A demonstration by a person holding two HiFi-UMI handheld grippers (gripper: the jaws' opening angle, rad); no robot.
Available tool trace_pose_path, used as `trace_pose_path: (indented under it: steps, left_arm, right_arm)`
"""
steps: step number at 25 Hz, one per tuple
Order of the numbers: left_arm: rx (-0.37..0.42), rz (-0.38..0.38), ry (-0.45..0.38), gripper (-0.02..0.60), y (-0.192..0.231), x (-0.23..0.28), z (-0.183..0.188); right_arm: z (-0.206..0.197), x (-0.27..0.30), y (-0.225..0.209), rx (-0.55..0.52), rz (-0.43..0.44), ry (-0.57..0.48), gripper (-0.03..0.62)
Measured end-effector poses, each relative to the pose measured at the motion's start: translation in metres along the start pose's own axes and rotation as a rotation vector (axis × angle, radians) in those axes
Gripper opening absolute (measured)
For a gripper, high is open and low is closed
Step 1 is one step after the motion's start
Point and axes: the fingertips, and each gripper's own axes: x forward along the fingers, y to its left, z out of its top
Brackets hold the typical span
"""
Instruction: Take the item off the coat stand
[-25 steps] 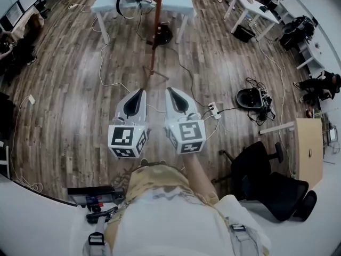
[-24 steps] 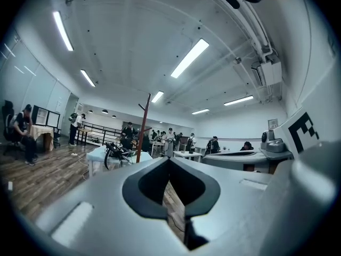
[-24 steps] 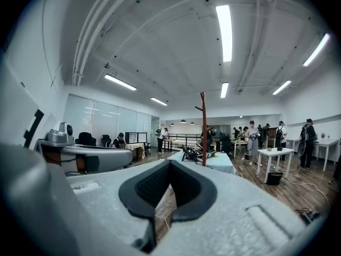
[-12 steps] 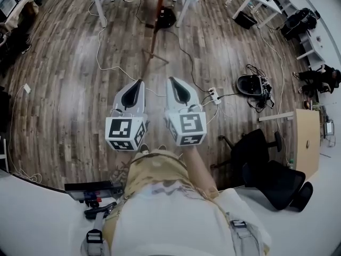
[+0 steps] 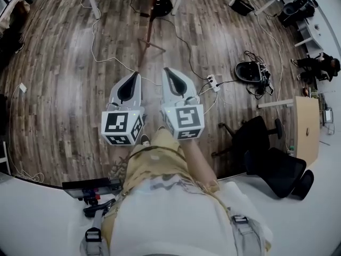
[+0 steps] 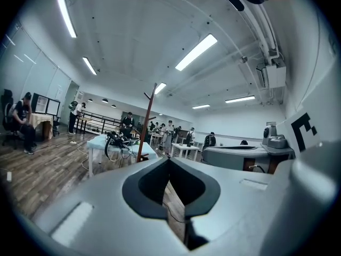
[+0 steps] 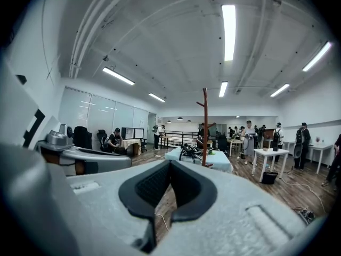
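The wooden floor (image 5: 64,89) is the biggest thing here, and it fills the big room. A light blue tabletop (image 7: 221,161) stands far off, with a heap of black things on it. A black chair (image 5: 272,167) sits off to the person's right. The coat stand (image 7: 204,127) is a thin brown pole with short pegs. It stands on the floor just in front of the tabletop, well apart from both grippers. What hangs on its pegs is too small to tell. The left gripper (image 5: 135,74) is closed and has nothing in it. The right gripper (image 5: 167,70) is closed too, and empty. They are side by side and point toward the stand. A white plug strip (image 5: 212,82) lies on the floor near the right gripper.
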Motion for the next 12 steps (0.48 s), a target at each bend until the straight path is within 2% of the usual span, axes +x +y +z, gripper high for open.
trace_pose_path:
  steps: [5, 12]
  left_arm:
    - [-0.016, 0.025, 0.034, -0.014, 0.017, 0.025, -0.009]
    - [0.016, 0.098, 0.018, -0.012, 0.051, 0.087, 0.009]
  right_arm:
    - [-0.011, 0.035, -0.015, 0.03, 0.01, 0.028, 0.002]
    - [-0.004, 0.106, -0.033, 0.028, 0.122, 0.005, 0.002]
